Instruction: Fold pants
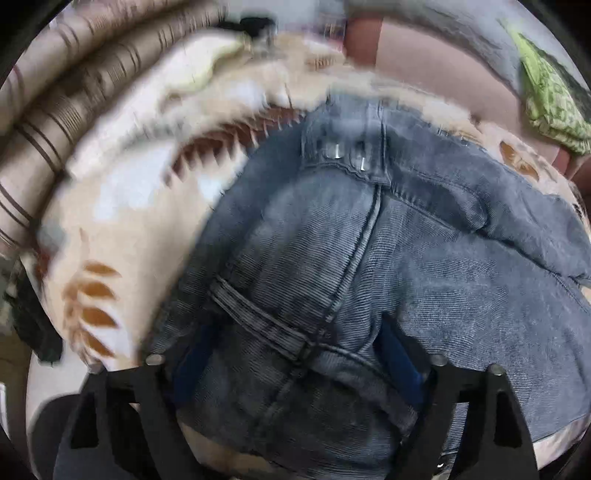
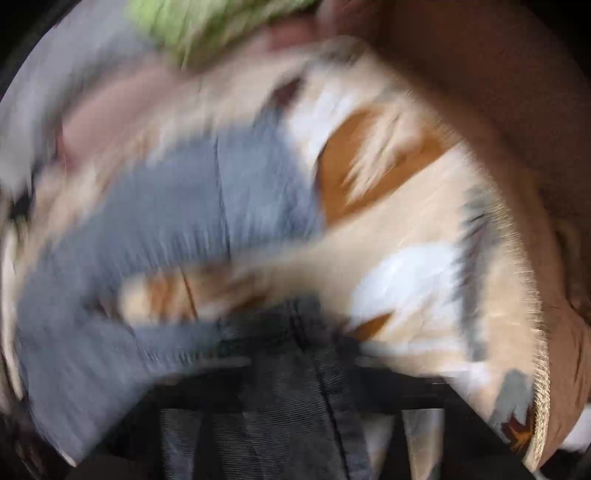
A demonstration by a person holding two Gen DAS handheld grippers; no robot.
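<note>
The blue-grey jeans (image 1: 369,240) lie bunched on a cream bedspread with orange leaf prints (image 1: 110,229). In the left wrist view the waistband with a belt loop (image 1: 266,325) sits between my left gripper's (image 1: 295,369) blue-padded fingers (image 1: 400,363), which are shut on it. Two metal buttons (image 1: 347,155) show farther up. The right wrist view is heavily blurred. There my right gripper (image 2: 295,354) holds a dark fold of the jeans (image 2: 295,398) between its fingers, with more denim (image 2: 177,221) spread to the left over the bedspread (image 2: 424,229).
Striped brown bedding (image 1: 48,122) is piled at the left. A green patterned cloth (image 1: 550,99) lies at the far right, and shows as a green blur in the right wrist view (image 2: 207,22). A brown cover (image 2: 498,92) borders the bedspread on the right.
</note>
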